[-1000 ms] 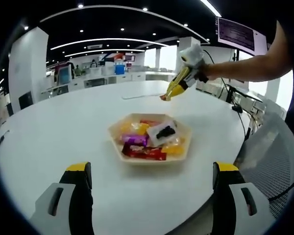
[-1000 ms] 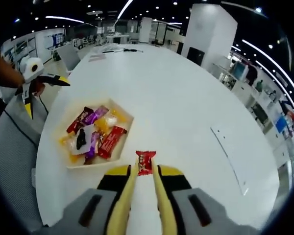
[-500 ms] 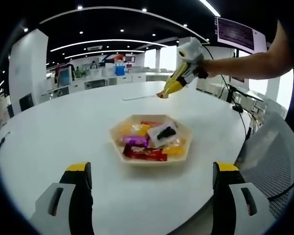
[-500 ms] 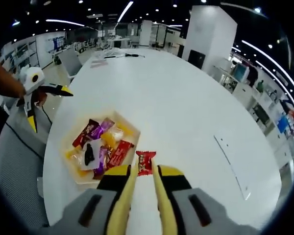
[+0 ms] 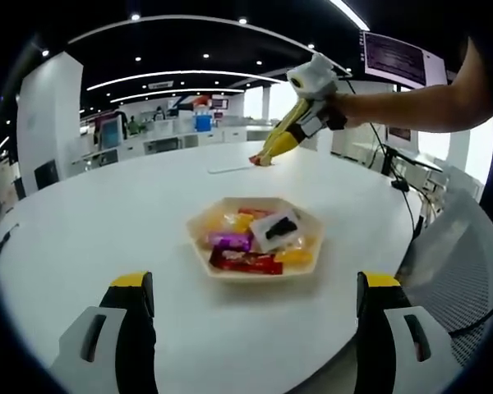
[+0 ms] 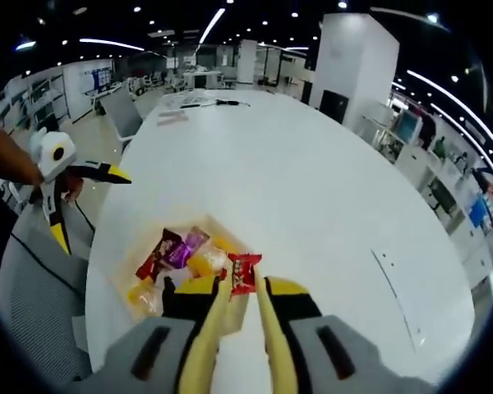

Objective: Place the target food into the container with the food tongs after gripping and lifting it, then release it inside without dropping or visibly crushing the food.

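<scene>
Red-wrapped candy (image 6: pixel 244 273) pinched in yellow tongs (image 6: pixel 234 328), held up above the near edge of the hexagonal tray (image 5: pixel 315 234).

In the right gripper view: right gripper (image 6: pixel 238 289) pressed in on the tongs, tong tips closed on the red candy; under and behind it, the tray (image 6: pixel 204 223) with purple, dark red and yellow wrapped sweets (image 6: pixel 181 253) on the white worktop (image 6: pixel 287 180). Off to the left of that view, left gripper (image 6: pixel 86 197) spread wide, held in a hand beside a grey mesh chair (image 6: pixel 33 279). In the left gripper view: own jaws standing far apart with nothing between them, tray of sweets (image 5: pixel 253 240) resting mid-worktop (image 5: pixel 107 222), and beyond it the right gripper (image 5: pixel 257 159) raised well above the surface, a person's forearm (image 5: pixel 411 103) behind it, red candy (image 5: pixel 255 160) at the tong tips.
</scene>
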Action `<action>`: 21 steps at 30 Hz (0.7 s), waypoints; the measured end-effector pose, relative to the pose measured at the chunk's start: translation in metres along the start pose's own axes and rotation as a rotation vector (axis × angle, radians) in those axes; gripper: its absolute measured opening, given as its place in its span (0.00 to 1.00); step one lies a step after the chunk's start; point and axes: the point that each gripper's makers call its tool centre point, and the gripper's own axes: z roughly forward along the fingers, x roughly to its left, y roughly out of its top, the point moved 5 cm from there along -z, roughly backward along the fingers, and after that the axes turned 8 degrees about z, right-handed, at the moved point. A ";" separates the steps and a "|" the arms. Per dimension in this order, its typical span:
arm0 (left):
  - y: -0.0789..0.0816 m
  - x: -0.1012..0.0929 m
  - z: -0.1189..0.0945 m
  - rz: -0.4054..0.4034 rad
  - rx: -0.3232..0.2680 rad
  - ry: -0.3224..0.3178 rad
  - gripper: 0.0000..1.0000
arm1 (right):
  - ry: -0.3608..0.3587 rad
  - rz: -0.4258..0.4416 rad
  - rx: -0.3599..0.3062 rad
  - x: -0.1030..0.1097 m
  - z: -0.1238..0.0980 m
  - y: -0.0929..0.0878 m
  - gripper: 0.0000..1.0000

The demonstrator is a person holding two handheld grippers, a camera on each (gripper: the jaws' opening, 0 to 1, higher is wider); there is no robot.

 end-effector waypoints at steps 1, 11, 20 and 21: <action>0.001 0.000 0.000 0.002 -0.003 0.002 1.00 | 0.001 -0.002 -0.001 0.001 0.001 0.001 0.20; 0.004 -0.002 -0.001 0.018 -0.020 -0.003 1.00 | 0.041 -0.005 -0.026 0.036 0.021 0.033 0.21; 0.005 -0.002 -0.002 0.020 -0.026 0.000 1.00 | 0.055 -0.020 -0.025 0.050 0.027 0.038 0.24; 0.005 -0.002 -0.002 0.020 -0.027 0.001 1.00 | 0.082 0.001 -0.025 0.053 0.027 0.038 0.24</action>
